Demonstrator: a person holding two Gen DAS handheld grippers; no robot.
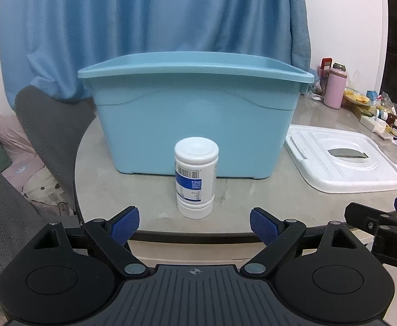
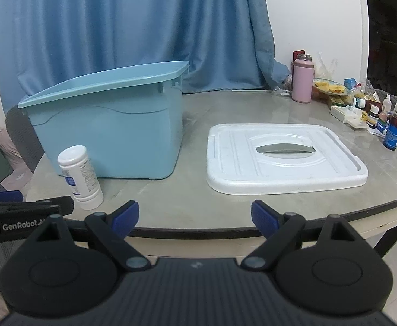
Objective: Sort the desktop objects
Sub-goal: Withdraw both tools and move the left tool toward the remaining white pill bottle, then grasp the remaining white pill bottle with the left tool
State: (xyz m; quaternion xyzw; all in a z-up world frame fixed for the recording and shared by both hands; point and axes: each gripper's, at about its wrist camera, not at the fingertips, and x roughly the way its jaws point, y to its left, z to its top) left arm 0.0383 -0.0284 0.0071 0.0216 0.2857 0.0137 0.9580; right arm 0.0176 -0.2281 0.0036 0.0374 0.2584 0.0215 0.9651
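Observation:
A white bottle with a blue label stands upright on the grey table, just in front of a light blue storage bin. My left gripper is open and empty, near the table's front edge, with the bottle a little ahead between its fingers. In the right wrist view the bottle stands at the left, the bin behind it. My right gripper is open and empty at the table's front edge. The white bin lid lies flat to the right of the bin; it also shows in the left wrist view.
A pink flask, a plate of food and several small bottles crowd the table's far right. A blue curtain hangs behind. A grey-covered seat is left of the table.

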